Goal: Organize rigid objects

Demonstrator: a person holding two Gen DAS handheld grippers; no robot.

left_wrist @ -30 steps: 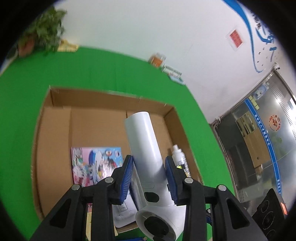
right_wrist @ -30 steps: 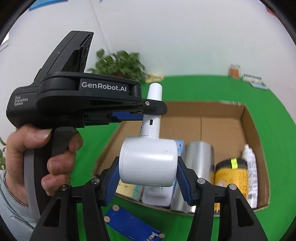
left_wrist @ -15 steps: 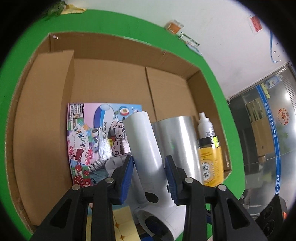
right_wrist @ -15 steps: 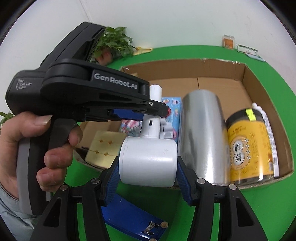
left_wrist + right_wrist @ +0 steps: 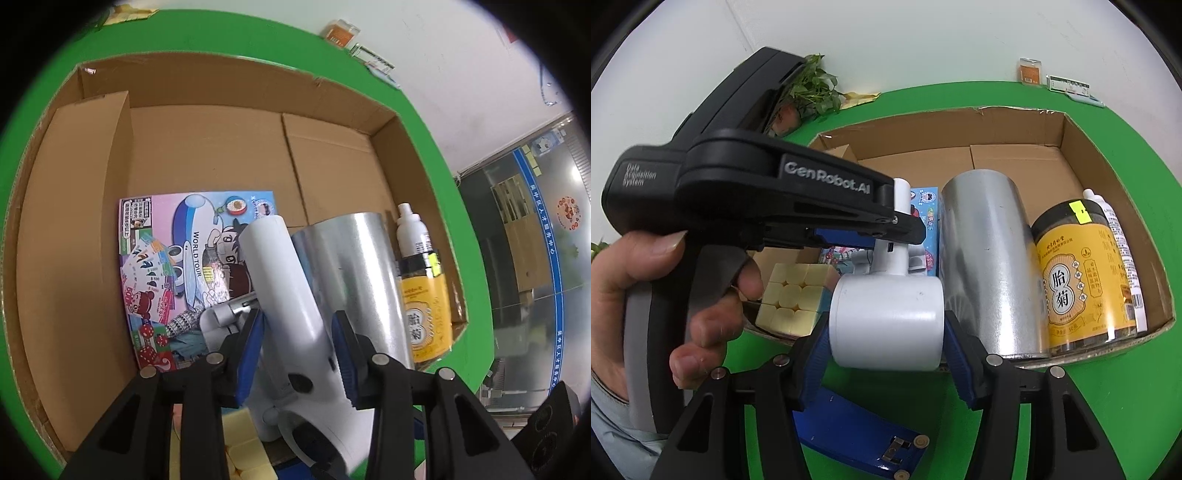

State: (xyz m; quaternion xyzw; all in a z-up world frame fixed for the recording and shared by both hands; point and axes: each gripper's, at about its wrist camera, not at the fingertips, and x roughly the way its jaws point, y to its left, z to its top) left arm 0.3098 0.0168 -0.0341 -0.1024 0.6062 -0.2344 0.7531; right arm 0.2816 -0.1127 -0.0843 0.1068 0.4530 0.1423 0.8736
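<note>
A white hair dryer (image 5: 280, 280) hangs between both grippers over the front of the cardboard box (image 5: 221, 147). My left gripper (image 5: 297, 350) is shut on its handle, and its jaws are starting to open. My right gripper (image 5: 886, 354) is shut on the barrel (image 5: 886, 325), its jaws likewise opening. The dryer lies next to a silver cylinder (image 5: 351, 273), above a colourful game box (image 5: 173, 266). In the right wrist view the left gripper's black body (image 5: 738, 192) and the hand (image 5: 701, 314) holding it fill the left side.
Along the box's right wall lie a yellow jar (image 5: 1078, 280) and a white spray bottle (image 5: 1123, 258). A pale yellow cube (image 5: 790, 299) sits at the front left. A blue flat object (image 5: 857, 428) lies on the green cloth (image 5: 1108, 406) before the box. The box's back half is bare cardboard.
Both grippers have come down with the dryer and tilted toward the box, so the dryer now sits low among the things in it. Most of the descent came early.
</note>
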